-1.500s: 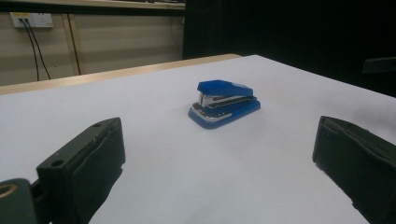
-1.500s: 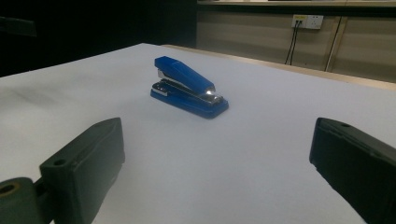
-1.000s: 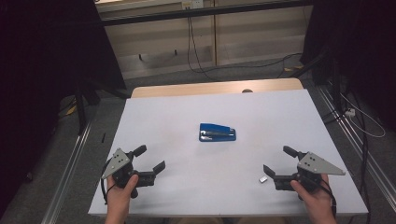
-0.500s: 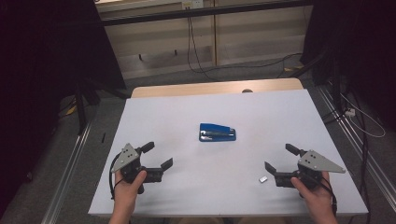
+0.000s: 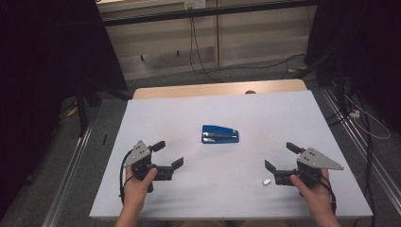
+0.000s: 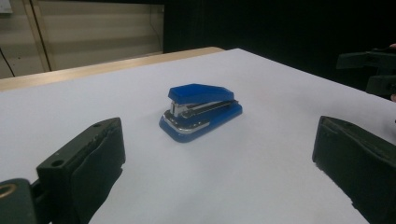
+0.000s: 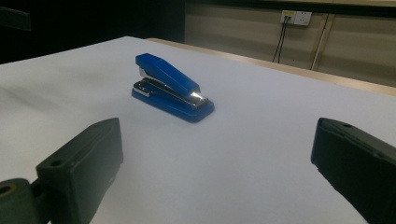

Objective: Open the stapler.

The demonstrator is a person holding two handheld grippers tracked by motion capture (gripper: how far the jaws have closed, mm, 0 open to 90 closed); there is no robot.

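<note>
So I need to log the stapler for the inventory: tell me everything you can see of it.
The stapler is small, with a glossy blue top arm and blue base that look like plastic, and a shiny metal magazine between them. It lies closed and upright, flat on the white table near its middle. Nothing touches it; the left gripper and right gripper are both apart from it, jaws open.

White-covered table [image 5: 293,118], bare wooden strip along far edge [image 5: 189,90]. Blue stapler [image 5: 220,134] flat on the sheet near the middle, slightly toward the far side, long side running left-right, top arm raised at one end. Small pale grey piece [image 5: 266,181] on the sheet near the right front, too small to identify.
</note>
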